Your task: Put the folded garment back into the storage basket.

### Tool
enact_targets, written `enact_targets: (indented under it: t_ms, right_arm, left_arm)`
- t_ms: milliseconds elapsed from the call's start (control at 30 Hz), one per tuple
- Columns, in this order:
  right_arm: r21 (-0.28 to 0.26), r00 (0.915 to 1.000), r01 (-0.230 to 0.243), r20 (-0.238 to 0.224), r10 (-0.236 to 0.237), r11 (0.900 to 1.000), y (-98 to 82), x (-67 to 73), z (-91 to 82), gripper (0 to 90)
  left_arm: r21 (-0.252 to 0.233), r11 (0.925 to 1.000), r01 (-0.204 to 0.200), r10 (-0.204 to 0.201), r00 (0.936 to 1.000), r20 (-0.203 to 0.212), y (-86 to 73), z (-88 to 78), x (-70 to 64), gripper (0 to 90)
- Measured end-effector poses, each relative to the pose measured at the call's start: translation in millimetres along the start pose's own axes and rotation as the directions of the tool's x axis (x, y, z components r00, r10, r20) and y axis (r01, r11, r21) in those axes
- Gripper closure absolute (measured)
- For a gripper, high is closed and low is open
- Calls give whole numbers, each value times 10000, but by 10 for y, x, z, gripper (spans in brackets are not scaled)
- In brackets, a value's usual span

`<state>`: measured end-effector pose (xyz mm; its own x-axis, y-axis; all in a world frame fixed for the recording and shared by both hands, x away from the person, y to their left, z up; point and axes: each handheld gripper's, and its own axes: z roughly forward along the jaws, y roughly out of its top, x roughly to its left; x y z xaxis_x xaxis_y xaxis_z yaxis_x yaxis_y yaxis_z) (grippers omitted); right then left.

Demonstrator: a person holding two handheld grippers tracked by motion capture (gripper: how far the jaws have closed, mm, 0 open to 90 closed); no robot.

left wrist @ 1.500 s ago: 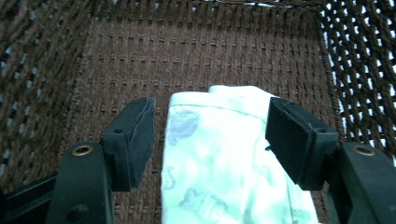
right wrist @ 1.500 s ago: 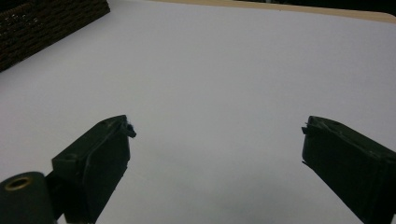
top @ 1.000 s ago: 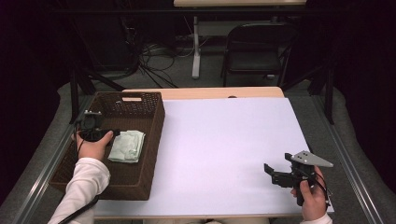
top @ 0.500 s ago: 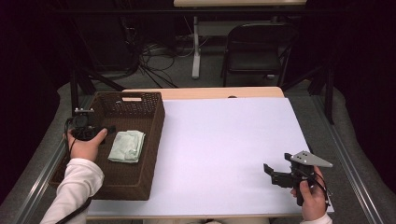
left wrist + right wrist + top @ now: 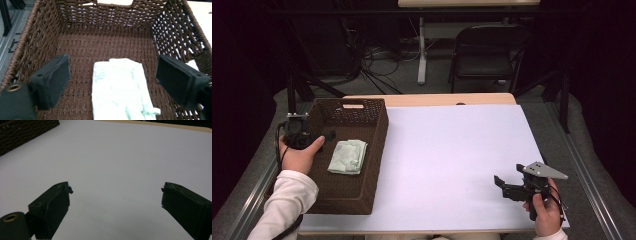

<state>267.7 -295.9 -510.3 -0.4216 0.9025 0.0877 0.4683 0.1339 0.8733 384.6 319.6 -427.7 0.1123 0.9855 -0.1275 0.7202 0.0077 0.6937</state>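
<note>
Below and ahead of your left gripper (image 5: 112, 82), at the lower middle of its view, the folded pale green cloth (image 5: 120, 90) lies flat on the floor of the brown wicker basket (image 5: 42, 40), long axis running away from you. Its jaws have just been opening and stand released with nothing between them, the basket walls close on both sides. Your right gripper (image 5: 507, 187) rests with jaws spread over the bare white worktop (image 5: 452, 160), well apart from the cloth.

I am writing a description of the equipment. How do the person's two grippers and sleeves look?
Both grippers are black. The left gripper trails a black cable, and its jaws end in blocky black pads. The right gripper carries a grey three-cornered plate on top. The left sleeve is white; the right cuff also looks white.
</note>
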Motion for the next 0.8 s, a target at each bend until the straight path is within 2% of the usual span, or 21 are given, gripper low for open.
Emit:
enact_targets:
  t_ms: [133,200,267,300,400,500,600,733,800]
  right_arm:
    - [36,10000,76,-6,-76,10000,0,-3,2,76]
    - [38,10000,96,-10,-96,9999,0,-4,2,75]
    - [47,10000,85,-10,-85,10000,0,-3,2,75]
    - [38,10000,99,0,-99,9999,-1,-3,2,75]
    - [37,9999,108,-12,-108,9999,0,-4,-1,75]
    - [7,10000,79,0,-79,10000,0,-2,0,75]
    - [-18,10000,95,-2,-95,10000,1,-1,-2,75]
    - [9,10000,92,-14,-92,10000,0,-1,-1,75]
    - [31,9999,111,-21,-111,9999,1,-3,-3,75]
  left_arm:
    - [-36,9998,-180,180,9997,175,10,-18,-48,48]
    - [-150,9998,-131,135,9995,268,15,-27,-80,9]
    - [-229,9997,-131,138,9994,304,15,-35,-96,6]
    - [-260,9992,-288,294,9993,229,23,-53,-133,5]
    - [-382,9990,-251,262,9992,307,32,-73,-171,5]
    - [-492,9970,-592,616,9969,480,57,-119,-255,4]
    - [-571,9958,-720,753,9955,580,65,-139,-301,4]
    - [-719,9913,-1101,1155,9904,758,78,-179,-426,4]
    - [-729,9908,-1137,1196,9894,827,81,-187,-448,4]
